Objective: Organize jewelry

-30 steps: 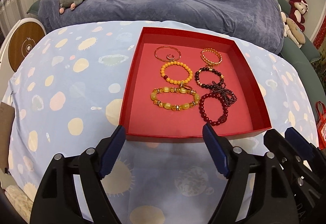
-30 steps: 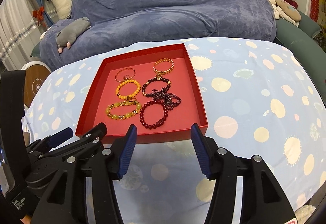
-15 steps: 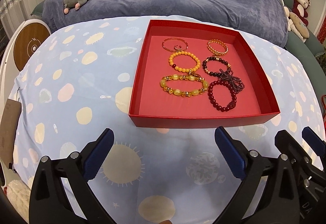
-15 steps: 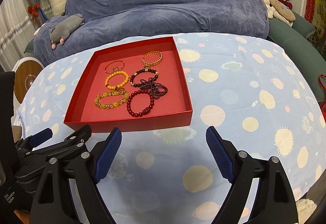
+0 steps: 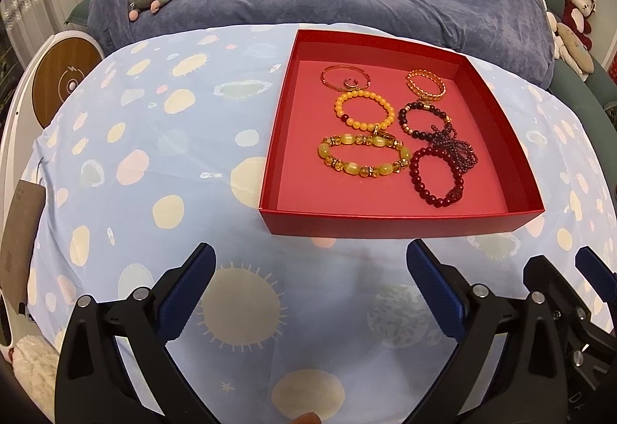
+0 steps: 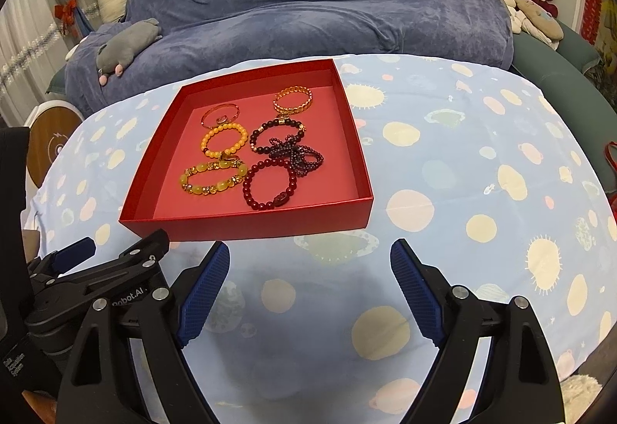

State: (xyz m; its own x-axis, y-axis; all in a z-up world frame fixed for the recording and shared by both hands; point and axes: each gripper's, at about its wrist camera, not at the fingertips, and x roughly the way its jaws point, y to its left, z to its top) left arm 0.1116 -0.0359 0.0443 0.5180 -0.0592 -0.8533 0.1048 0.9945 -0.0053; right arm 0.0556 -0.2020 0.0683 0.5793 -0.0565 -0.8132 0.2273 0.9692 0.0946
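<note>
Nearest me, I'm holding the left hand-held gripper with jaws spread wide and nothing between them, hovering over the patterned surface. I'm keeping the right hand-held gripper just beside it, jaws apart too and empty. Just past both sets of fingertips, the red tray is sitting on the surface with all the jewelry I can see inside it: yellow-green bead bracelet and dark red bead bracelet at the near side, orange bead bracelet and a tangled dark purple strand mid-tray, thin gold bangle and gold chain bracelet at the far side. I'm reading the task as basically finished; only the tangled strand overlapping its neighbours may need tidying. Beyond the tray, a blue-covered sofa.
</note>
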